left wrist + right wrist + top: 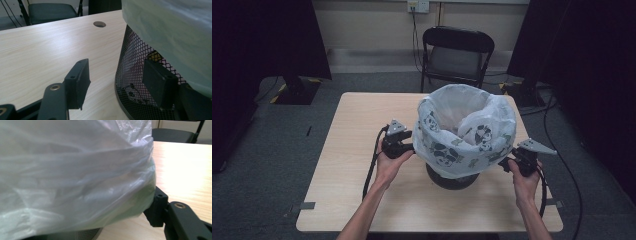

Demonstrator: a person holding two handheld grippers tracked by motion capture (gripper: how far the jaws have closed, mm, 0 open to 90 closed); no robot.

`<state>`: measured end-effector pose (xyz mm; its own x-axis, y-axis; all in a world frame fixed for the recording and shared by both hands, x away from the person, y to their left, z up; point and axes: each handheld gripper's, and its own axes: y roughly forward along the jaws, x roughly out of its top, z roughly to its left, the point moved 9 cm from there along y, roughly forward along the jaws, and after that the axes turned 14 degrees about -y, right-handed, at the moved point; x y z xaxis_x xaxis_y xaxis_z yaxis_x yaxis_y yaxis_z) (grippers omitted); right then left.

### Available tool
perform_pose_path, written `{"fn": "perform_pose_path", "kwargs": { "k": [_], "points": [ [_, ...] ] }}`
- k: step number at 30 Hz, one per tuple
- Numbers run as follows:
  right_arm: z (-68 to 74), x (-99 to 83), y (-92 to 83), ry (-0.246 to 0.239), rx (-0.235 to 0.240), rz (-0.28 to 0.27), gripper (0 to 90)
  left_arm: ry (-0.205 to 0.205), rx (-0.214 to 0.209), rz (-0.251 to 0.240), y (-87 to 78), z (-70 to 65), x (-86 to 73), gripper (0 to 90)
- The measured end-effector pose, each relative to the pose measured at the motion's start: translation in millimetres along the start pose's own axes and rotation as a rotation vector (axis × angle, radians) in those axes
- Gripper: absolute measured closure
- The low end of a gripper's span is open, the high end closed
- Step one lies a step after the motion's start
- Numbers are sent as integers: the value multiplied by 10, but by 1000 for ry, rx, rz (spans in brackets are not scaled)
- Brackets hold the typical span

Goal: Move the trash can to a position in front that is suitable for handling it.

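Left tool (411, 142) stands unclenched beside the mesh bin (135, 75); right tool (507, 162) meets the bag (462, 130), its grip unclear.

Bin liner (464, 130): thin white plastic film, crinkled, slightly glossy and translucent, printed with panda figures. Basket (135, 82): black wire mesh, metal in look, with a smooth solid rim at its foot. Desk (357, 150): pale wood-grain laminate, smooth, soft sheen. Left tool (120, 82): matt black pads, hard plastic in look, brass-coloured rivets. Chair (457, 55): black seat, dull finish.
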<state>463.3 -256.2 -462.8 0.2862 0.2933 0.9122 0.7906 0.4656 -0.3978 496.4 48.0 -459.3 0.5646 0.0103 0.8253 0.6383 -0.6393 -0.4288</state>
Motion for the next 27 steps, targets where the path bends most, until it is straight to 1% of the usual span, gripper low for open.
{"fn": "perform_pose_path", "kwargs": {
  "k": [1,3,5,9,14,17,18,22,24,26,27],
  "points": [
    [24,3,5,-1,5,-2,486,-6,3,-3,-23,4,-7,399],
    [66,9,14,-3,19,-6,488,-3,14,-1,-77,13,-24,410],
    [116,16,17,3,48,-5,511,3,17,-1,-137,22,-49,422],
    [218,24,12,3,98,-5,510,-12,-4,-3,-271,47,-120,422],
    [354,42,19,-13,150,-6,509,-50,-44,-12,-422,110,-194,420],
    [445,59,27,-27,180,-7,504,-51,-33,-19,-515,145,-218,420],
    [474,64,31,-35,188,-9,504,-44,-30,-13,-552,163,-232,420],
    [573,81,52,-42,215,-12,495,-62,-43,-10,-679,186,-293,420],
    [617,86,57,-42,228,-12,494,-64,-50,-9,-741,189,-326,420],
    [678,89,55,-43,257,-10,494,-66,-54,-6,-795,197,-354,420],
    [697,91,54,-40,267,-7,494,-71,-64,-6,-848,202,-383,420]
  ]
}}
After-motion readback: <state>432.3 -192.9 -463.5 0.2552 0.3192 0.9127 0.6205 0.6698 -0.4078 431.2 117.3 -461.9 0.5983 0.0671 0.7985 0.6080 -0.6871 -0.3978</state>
